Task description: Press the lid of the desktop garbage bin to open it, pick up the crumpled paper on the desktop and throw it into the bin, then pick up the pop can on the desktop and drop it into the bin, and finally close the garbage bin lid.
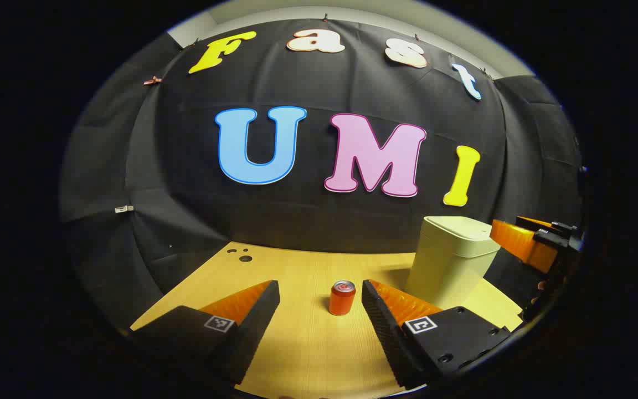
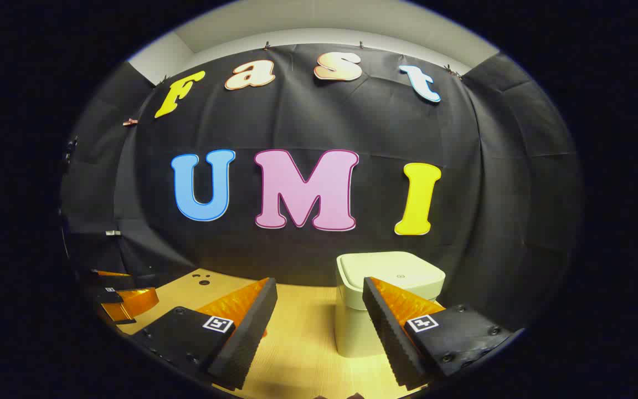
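A small red pop can (image 1: 342,297) stands upright on the wooden table (image 1: 297,349), just ahead of my left gripper (image 1: 320,288), which is open and holds nothing. To the can's right stands the pale desktop bin (image 1: 452,260) with its lid down. In the right gripper view the bin (image 2: 391,277) is close in front, slightly right of centre, its flat lid shut. My right gripper (image 2: 319,285) is open and empty, with its right finger overlapping the bin's front. The right gripper (image 1: 535,244) also appears beyond the bin in the left gripper view.
The black cloth wall closes off the back and sides of the table. Small dark holes (image 1: 245,258) mark the tabletop's far left corner. The left gripper (image 2: 125,302) shows low at the left edge of the right gripper view.
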{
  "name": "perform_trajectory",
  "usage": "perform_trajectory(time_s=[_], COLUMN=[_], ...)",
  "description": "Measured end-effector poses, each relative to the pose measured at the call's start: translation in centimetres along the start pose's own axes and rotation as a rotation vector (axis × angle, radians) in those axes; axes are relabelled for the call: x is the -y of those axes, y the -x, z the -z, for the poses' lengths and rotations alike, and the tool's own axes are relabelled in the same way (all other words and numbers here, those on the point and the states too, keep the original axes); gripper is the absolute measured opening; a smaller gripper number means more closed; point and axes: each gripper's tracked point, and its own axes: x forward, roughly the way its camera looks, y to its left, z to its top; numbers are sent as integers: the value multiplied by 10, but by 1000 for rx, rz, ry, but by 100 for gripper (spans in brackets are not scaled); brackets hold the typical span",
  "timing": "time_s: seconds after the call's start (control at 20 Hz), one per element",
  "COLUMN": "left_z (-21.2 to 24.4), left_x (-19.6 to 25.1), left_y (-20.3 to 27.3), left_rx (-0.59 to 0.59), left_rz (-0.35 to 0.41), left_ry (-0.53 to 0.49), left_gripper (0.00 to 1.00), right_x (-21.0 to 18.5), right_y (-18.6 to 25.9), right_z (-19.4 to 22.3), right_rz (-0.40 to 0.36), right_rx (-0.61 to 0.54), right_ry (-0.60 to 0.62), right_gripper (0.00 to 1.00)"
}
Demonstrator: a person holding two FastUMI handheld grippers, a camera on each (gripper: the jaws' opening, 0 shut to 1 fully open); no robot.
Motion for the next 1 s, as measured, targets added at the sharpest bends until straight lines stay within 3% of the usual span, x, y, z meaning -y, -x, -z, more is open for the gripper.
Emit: perform_trajectory(time_s=[1.0], left_z=[14], left_x=[8], left_y=[-13], left_rx=[-30], left_rz=[68], left_ry=[-17], left_gripper=[96], right_x=[-8], right_y=[0], right_z=[14], right_rz=[16], right_rx=[-43], right_ry=[-9], right_gripper=[97])
